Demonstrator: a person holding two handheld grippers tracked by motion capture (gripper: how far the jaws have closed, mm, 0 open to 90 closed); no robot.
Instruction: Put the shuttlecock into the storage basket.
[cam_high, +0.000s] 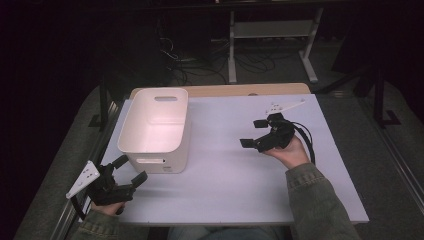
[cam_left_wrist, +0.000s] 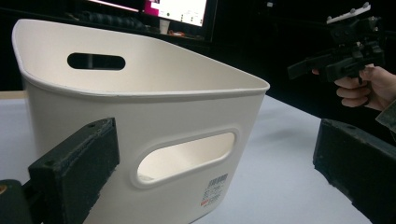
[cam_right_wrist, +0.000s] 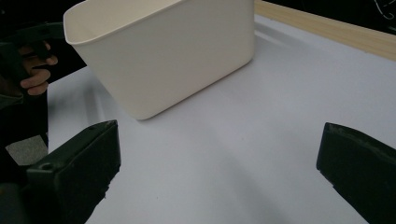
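While both grippers hang free of it, the bin (cam_high: 156, 131) sits empty on the table (cam_high: 240, 185), left of centre, with its long axis running away from the person.

Nearest the person, the left gripper (cam_high: 131, 169) is just off the bin's near end wall. Jaws spread wide, nothing between them. They point up and right at the near handle slot (cam_high: 150, 161). Left hand (cam_high: 107, 202) low at the table's near-left corner.

Farther out, right of the bin and well apart from it, the right gripper (cam_high: 254, 133) is held above the table in the right hand (cam_high: 289, 152). Jaws spread, empty, aimed left at the bin's long side wall.

Judgement: left gripper is the nearer one; the bin lies straight ahead of it, so a grasp on the near rim or slot looks like the next move.

Left gripper view: barcode label (cam_left_wrist: 215, 189) beside the near slot (cam_left_wrist: 187, 157), far slot (cam_left_wrist: 95, 61), and the right gripper (cam_left_wrist: 303, 66) raised beyond the bin (cam_left_wrist: 140, 112). Right gripper view: the bin's plain side wall (cam_right_wrist: 173, 51), no slot, and bare table (cam_right_wrist: 243, 154) between the jaws.
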